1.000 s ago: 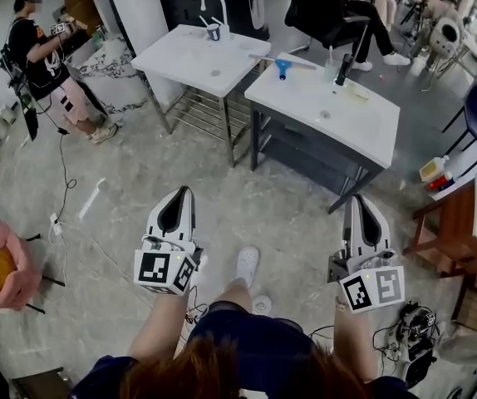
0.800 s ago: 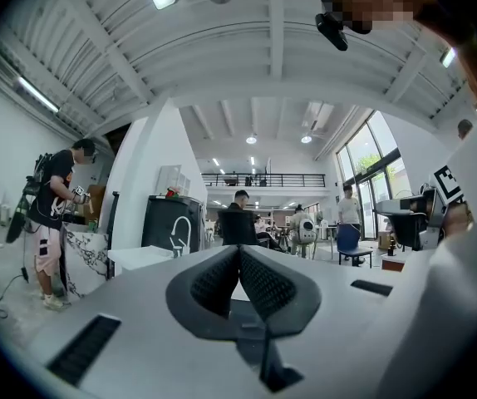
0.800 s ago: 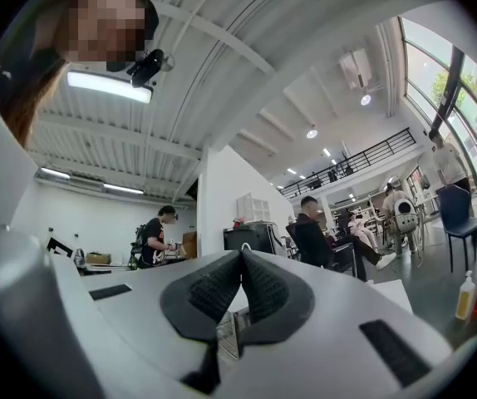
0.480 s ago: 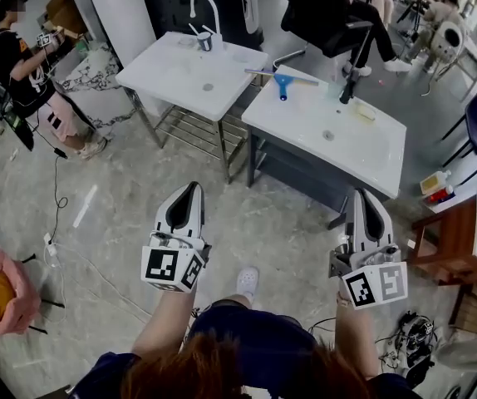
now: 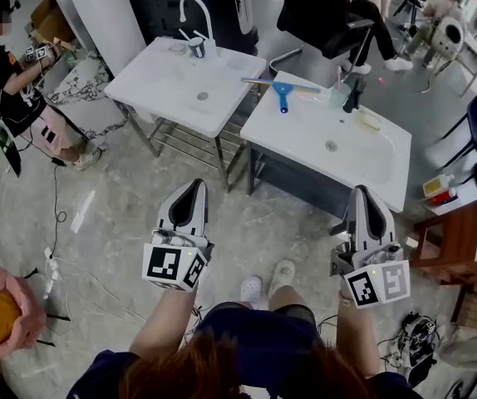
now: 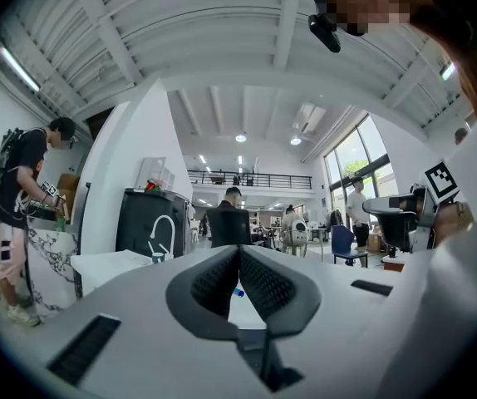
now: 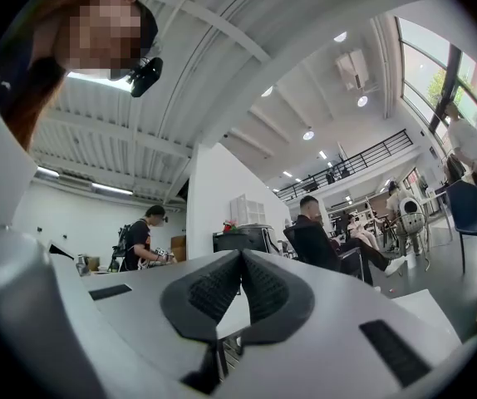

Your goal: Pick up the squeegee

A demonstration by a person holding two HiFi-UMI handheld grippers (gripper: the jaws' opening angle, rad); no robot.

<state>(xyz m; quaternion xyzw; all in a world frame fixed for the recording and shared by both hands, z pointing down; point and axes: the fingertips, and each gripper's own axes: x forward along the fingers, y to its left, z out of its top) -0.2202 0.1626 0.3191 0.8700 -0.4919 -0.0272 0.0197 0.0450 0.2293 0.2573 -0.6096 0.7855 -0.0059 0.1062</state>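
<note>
While hovering above the floor [image 5: 130, 185], the left hand-held gripper [image 5: 190, 188] and the right hand-held gripper [image 5: 361, 192] are each showing jaws pressed together on nothing. Well ahead, the squeegee [image 5: 282, 94] is lying at the table's [image 5: 297, 140] far edge, at 1 o'clock from the left one and 11 o'clock from the right.

You have no words, numbers or brand names to read anywhere. The only printed marks are black-and-white square markers [image 5: 165, 264] on your left gripper [image 5: 192, 186] and right gripper [image 5: 361, 193], lower frame (patterns, not lettering).
</note>
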